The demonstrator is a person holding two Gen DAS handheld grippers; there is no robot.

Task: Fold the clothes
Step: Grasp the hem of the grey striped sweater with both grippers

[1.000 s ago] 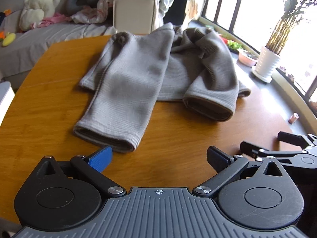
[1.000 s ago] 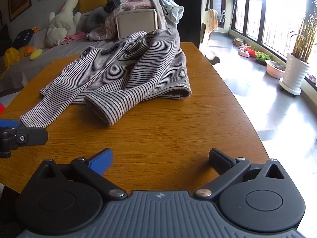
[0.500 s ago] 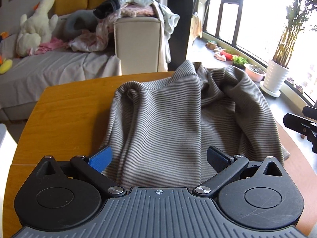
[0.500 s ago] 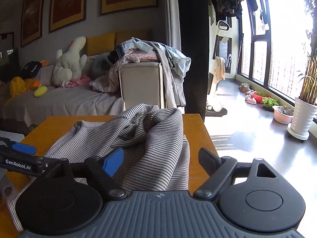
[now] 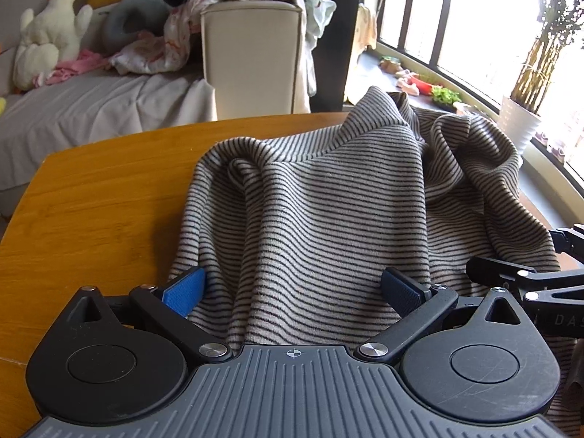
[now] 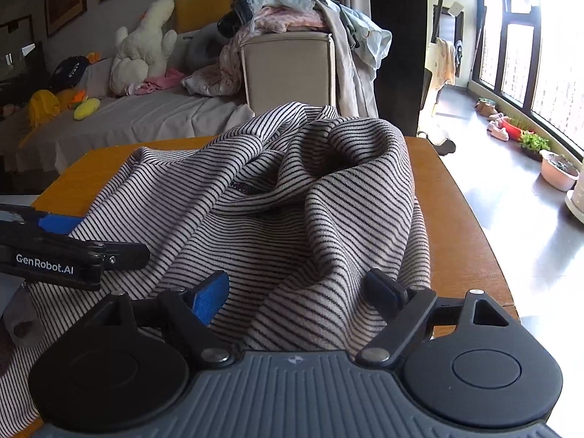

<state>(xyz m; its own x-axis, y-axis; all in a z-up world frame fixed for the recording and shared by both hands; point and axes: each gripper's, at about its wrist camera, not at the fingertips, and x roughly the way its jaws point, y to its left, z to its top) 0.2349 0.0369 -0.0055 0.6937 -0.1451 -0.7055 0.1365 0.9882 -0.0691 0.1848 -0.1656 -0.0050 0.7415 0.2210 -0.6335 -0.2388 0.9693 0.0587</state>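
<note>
A grey sweater with thin dark stripes [image 5: 328, 211] lies rumpled on the wooden table [image 5: 102, 211], bunched up toward the far edge. My left gripper [image 5: 292, 292] is open, its blue pad and dark pad spread wide over the sweater's near part, with fabric lying between them. In the right wrist view the same sweater [image 6: 292, 200] fills the middle. My right gripper [image 6: 297, 294] is open too, straddling a raised fold of the cloth. Each gripper shows at the edge of the other's view: the right gripper [image 5: 529, 284], the left gripper [image 6: 73, 252].
Beyond the table stand a beige box [image 6: 288, 69] heaped with clothes and a sofa [image 6: 146, 116] with a white plush toy [image 6: 142, 47]. A potted plant [image 5: 522, 124] and pots [image 6: 558, 171] sit by the windows on the right. Bare table [image 6: 456, 211] runs right of the sweater.
Both grippers have moved forward from the table's near edge onto the sweater. Their open fingers now sit over the fabric, which fills both views.
</note>
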